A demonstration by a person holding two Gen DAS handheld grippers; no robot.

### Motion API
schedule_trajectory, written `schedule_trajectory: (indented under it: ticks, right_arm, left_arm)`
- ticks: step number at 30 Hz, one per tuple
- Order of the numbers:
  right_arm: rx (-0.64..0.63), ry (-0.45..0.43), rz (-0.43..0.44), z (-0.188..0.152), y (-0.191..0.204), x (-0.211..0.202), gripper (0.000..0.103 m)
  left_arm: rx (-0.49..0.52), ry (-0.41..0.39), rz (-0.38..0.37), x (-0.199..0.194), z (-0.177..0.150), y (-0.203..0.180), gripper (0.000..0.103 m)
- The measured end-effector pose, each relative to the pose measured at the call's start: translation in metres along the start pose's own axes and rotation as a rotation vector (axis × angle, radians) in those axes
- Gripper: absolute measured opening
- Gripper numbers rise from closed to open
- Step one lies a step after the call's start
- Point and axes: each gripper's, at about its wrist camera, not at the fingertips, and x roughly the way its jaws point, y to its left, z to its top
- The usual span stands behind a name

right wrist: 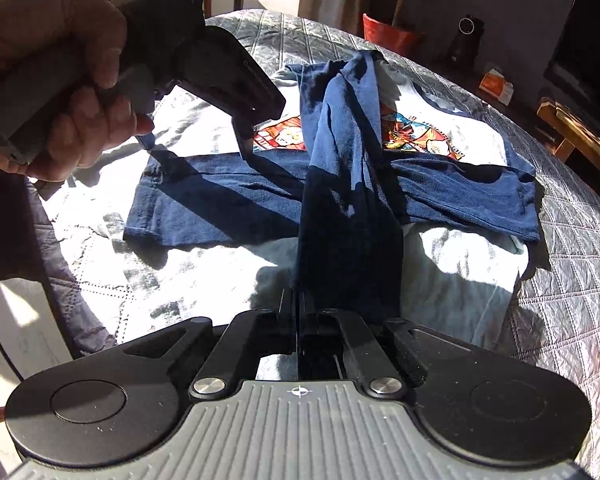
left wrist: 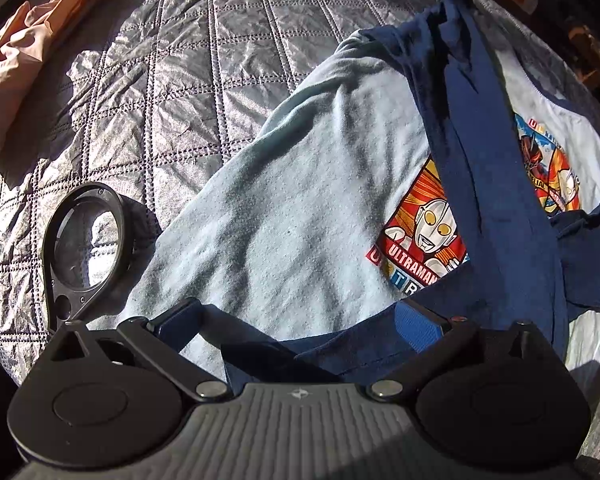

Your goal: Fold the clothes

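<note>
Right gripper (right wrist: pixel 300 312) pinched tight on navy sleeve (right wrist: pixel 348 184), lifting it taut over the t-shirt (left wrist: pixel 292 216), which lies flat mid-quilt (left wrist: pixel 172 80). Left gripper (left wrist: pixel 300 320) spread wide, hovering over the other navy sleeve. Open quilt toward 10 o'clock; peach garment (left wrist: pixel 32 48) at far edge. Red bucket (right wrist: pixel 392 34) beyond quilt edge at 1 o'clock, contents unseen.

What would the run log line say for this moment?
step: folding shirt | right gripper: shut on navy sleeve, lifted | left gripper: open over shirt | surface: quilted cover
</note>
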Motion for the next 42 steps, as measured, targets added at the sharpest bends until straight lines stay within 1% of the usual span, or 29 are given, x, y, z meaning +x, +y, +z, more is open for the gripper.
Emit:
schedule_trajectory:
  ticks: [1,2,3,5,6,7,8,10,12,14,16,17,18,20,21,22,23,24,25,26,27,34,36,38,40,42]
  right_arm:
    - [-0.009,0.03,0.015,-0.002,0.003,0.006,0.002]
    - [0.012,0.043,0.035,-0.003,0.002,0.008,0.007]
    - [0.033,0.056,0.055,-0.004,0.001,0.01,0.008]
    - [0.136,-0.002,0.069,-0.001,-0.014,0.0,0.023]
    - [0.211,-0.04,0.075,0.0,-0.028,-0.006,0.025]
    - [0.286,-0.078,0.081,0.001,-0.041,-0.011,0.033]
    - [0.35,-0.092,0.075,0.003,-0.055,-0.009,0.042]
    - [0.478,-0.12,0.063,0.007,-0.082,-0.005,0.043]
    - [0.506,-0.103,0.049,0.012,-0.097,0.013,0.043]
    - [0.445,-0.066,0.026,0.023,-0.098,0.033,0.039]
    - [0.378,-0.04,0.014,0.032,-0.093,0.047,0.039]
    - [0.353,-0.019,0.003,0.035,-0.09,0.054,0.034]
    - [0.332,-0.002,-0.002,0.036,-0.088,0.059,0.027]
    - [0.317,-0.006,-0.012,0.035,-0.087,0.062,0.0]
    - [0.324,-0.01,-0.031,0.036,-0.089,0.06,0.0]
    - [0.324,-0.013,-0.098,0.036,-0.089,0.057,0.0]
    - [0.336,-0.024,-0.137,0.036,-0.091,0.054,0.0]
    - [0.348,-0.034,-0.177,0.036,-0.093,0.05,0.002]
    - [0.36,-0.045,-0.217,0.036,-0.095,0.047,0.008]
    - [0.34,-0.084,-0.227,0.038,-0.092,0.039,0.008]
    - [0.295,-0.134,-0.222,0.043,-0.084,0.032,0.008]
    - [0.035,-0.145,-0.149,0.09,-0.03,0.076,0.008]
    - [-0.039,-0.148,-0.128,0.104,-0.014,0.088,0.008]
    - [-0.113,-0.151,-0.107,0.117,0.001,0.101,0.017]
    - [-0.187,-0.153,-0.086,0.13,0.017,0.113,0.017]
    - [-0.168,-0.124,-0.084,0.137,0.012,0.125,0.017]
  left_arm:
    - [0.003,-0.001,0.001,0.0,0.0,-0.001,0.102]
    - [0.005,-0.002,0.002,0.0,-0.001,-0.001,0.102]
    - [0.006,-0.002,0.001,0.0,-0.001,-0.001,0.102]
    - [0.006,-0.002,-0.002,-0.001,-0.001,0.0,0.102]
    - [0.004,-0.001,-0.004,-0.001,-0.001,0.0,0.102]
    - [0.001,-0.001,-0.006,-0.002,0.0,0.001,0.102]
    - [-0.003,0.0,-0.007,-0.002,0.0,0.001,0.102]
    - [-0.009,-0.002,-0.008,-0.003,0.001,0.003,0.102]
    - [-0.015,-0.011,0.004,-0.004,0.003,0.004,0.102]
    - [-0.031,-0.016,0.011,-0.005,0.005,0.008,0.102]
    - [-0.04,-0.018,0.013,-0.005,0.006,0.01,0.102]
    - [-0.04,-0.018,0.014,-0.005,0.006,0.01,0.102]
    - [-0.038,-0.017,0.014,-0.005,0.007,0.01,0.102]
    - [-0.034,-0.012,0.011,-0.005,0.008,0.01,0.102]
    - [-0.038,-0.013,0.011,-0.006,0.008,0.011,0.102]
    - [-0.045,-0.019,0.014,-0.008,0.009,0.013,0.102]
    - [-0.052,-0.025,0.017,-0.009,0.01,0.014,0.102]
    - [-0.059,-0.03,0.019,-0.01,0.011,0.016,0.102]
    - [-0.066,-0.036,0.022,-0.012,0.012,0.018,0.102]
    - [-0.073,-0.042,0.025,-0.013,0.013,0.02,0.102]
    - [-0.08,-0.047,0.027,-0.014,0.014,0.022,0.102]
    - [-0.105,-0.128,0.049,-0.033,0.027,0.033,0.102]
    - [-0.12,-0.134,0.048,-0.039,0.029,0.038,0.102]
    - [-0.14,-0.139,0.05,-0.039,0.034,0.044,0.102]
    - [-0.151,-0.14,0.051,-0.038,0.039,0.05,0.102]
    - [-0.162,-0.139,0.048,-0.037,0.043,0.056,0.102]
